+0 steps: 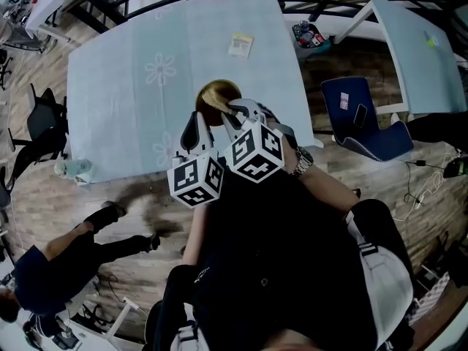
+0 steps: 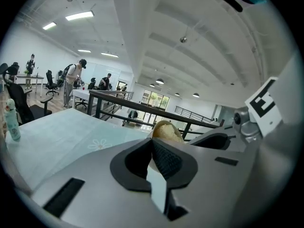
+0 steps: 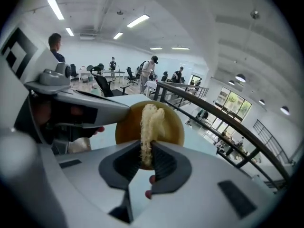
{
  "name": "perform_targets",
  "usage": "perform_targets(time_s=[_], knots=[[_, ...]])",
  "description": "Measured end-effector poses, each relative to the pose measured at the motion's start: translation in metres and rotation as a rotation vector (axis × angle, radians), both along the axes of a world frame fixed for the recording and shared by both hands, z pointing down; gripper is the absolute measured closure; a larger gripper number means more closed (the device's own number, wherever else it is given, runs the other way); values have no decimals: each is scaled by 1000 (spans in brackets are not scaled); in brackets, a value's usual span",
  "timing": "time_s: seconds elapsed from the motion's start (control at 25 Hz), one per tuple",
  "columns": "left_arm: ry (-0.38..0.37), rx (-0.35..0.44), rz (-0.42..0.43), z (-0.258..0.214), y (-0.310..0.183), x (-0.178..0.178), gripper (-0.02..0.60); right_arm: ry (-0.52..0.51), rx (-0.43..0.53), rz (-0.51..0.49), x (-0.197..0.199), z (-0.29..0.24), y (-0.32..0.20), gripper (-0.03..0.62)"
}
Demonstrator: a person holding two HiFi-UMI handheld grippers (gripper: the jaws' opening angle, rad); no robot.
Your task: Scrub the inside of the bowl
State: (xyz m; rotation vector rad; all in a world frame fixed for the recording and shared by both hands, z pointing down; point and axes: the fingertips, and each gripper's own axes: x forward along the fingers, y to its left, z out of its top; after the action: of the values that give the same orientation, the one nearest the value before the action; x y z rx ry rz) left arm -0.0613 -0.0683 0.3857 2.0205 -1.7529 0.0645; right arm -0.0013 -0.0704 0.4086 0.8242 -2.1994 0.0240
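Just left of centre in the head view, your left gripper (image 1: 197, 123) had its jaws clamped on the left rim of the bowl (image 1: 219, 91), near the table's (image 1: 124, 72) front edge. Immediately right, your right gripper (image 1: 235, 113) pinched a fibrous scrubber (image 3: 148, 127) against the bowl's inside.

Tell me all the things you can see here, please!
bowl: one, brown, over the table, its rim pinched by the left gripper
scrubber: one, pale yellow, inside the bowl, held by the right gripper
table: one, pale blue cloth with flowers, in front of the person
card: one, white and yellow, on the table beyond the bowl
bottle: one, pale green, at the table's near left corner
blue chair: one, right of the table
black chair: one, left of the table
another person: one, dark clothes, on the floor at lower left
left gripper: one, grey, shut on the bowl's rim
right gripper: one, grey, shut on the scrubber
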Motion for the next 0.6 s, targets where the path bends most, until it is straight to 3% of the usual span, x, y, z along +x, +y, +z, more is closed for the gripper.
perform_targets(time_s=[0.28, 0.6], knots=[[5, 3, 0, -2, -3, -6, 565, -109, -153, -208, -25, 1, 27, 545], [-2, -32, -10, 11, 2, -15, 565, -86, -237, -418, -20, 2, 52, 545]])
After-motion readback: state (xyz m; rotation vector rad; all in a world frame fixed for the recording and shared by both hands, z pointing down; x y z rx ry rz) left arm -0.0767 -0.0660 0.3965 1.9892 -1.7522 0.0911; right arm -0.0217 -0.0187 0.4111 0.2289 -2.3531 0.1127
